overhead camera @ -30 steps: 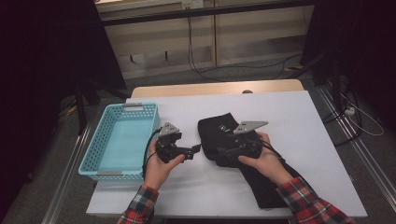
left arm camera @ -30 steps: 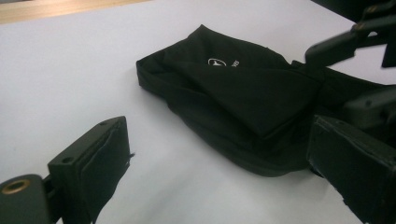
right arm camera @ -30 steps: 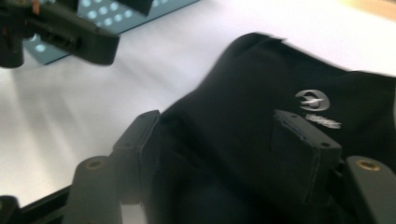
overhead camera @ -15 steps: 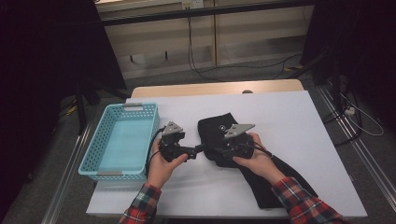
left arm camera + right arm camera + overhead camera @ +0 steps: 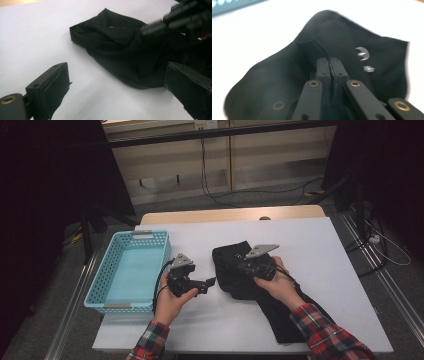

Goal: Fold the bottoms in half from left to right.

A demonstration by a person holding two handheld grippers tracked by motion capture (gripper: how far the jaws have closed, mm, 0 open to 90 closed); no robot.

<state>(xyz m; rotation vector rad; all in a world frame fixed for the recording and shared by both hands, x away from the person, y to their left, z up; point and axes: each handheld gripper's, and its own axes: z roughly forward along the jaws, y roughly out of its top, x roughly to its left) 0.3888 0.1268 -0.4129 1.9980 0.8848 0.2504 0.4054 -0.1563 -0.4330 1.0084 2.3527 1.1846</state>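
Black garment (image 5: 240,270) lies crumpled on the white table (image 5: 325,250), right of the blue basket (image 5: 127,270), with one long end trailing toward your right sleeve (image 5: 325,335). Soft matte fabric, folded over itself, with rounded bulges and a thick hemmed edge on the side facing the basket.

Your right gripper (image 5: 248,265) sits on top of the garment. Its jaws have just been closing and now stand together, pinching a raised fold of the cloth. The right gripper view shows that ridge of fabric running up between the pads (image 5: 323,68), plus a small white crescent logo (image 5: 362,53) with a smaller mark under it, printed on the cloth right of the jaws. The high view is too coarse for either detail.

Your left gripper (image 5: 207,283) is between basket and garment, above bare table. Its jaws are apart with nothing between them. In the left gripper view its two flat black pads (image 5: 56,90) frame the near lobe of the garment (image 5: 117,50), and the right gripper (image 5: 160,23) comes in blurred at the upper right.

Basket is rigid plastic lattice, rectangular, with grey handle tabs at both short ends. The high view shows it whole; the right gripper view catches just a blurred strip of it (image 5: 227,6) at the top left.
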